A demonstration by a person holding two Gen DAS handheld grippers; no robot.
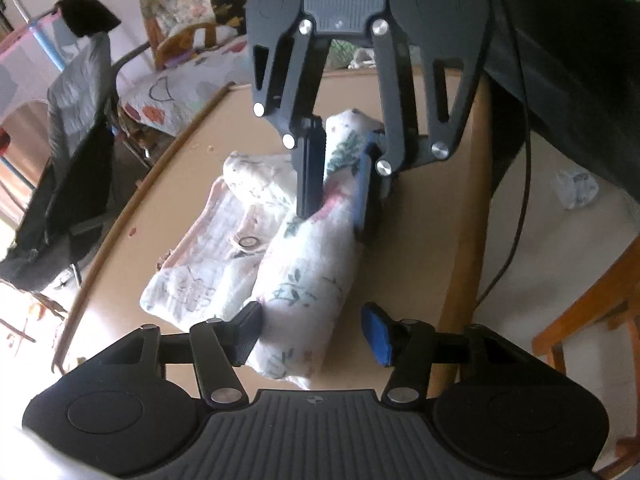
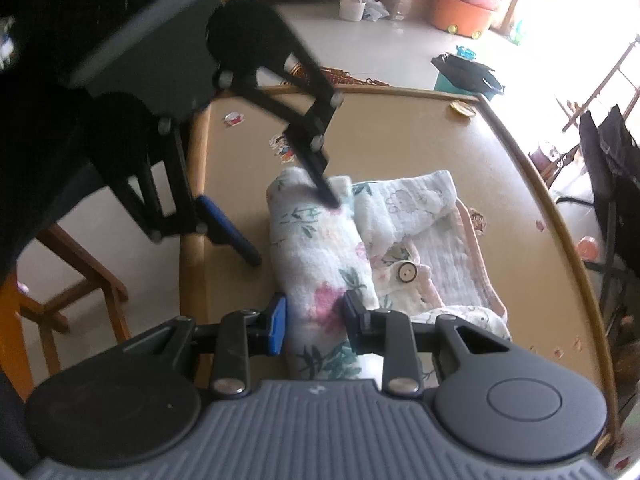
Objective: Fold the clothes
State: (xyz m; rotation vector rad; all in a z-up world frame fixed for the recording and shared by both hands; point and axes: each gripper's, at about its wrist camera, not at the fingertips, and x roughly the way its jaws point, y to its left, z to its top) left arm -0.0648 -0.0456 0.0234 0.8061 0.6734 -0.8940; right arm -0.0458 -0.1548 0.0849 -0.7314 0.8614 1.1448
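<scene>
Left wrist view: a floral roll (image 1: 310, 264) of cloth lies on a tan table (image 1: 420, 240), its long axis running from the near edge away toward the far side. The left gripper (image 1: 316, 334) straddles the roll's near end, jaws spread; the dark finger (image 1: 248, 332) touches the cloth, while the blue pad (image 1: 378, 332) stands clear of it. At the far end the right gripper (image 1: 338, 184) pinches the roll between its two fingers. Left of the roll, touching it, lies a paler folded garment (image 1: 208, 248) with a round button (image 1: 248, 243). A dark chair (image 1: 68, 168) stands past the table's left rim; a cable (image 1: 524, 184) hangs on the right.

Right wrist view: the same roll (image 2: 316, 256) points away, from this gripper (image 2: 316, 320), whose pads press its near end from both sides. The left gripper (image 2: 296, 228) reaches in from the upper left, blurred, one finger on the roll's far end and the blue one off to the left, apart. Only here: stickers (image 2: 282, 148) on the tabletop, an orange tub (image 2: 460, 14) on the far floor, a wooden stool (image 2: 68, 280) at left.
</scene>
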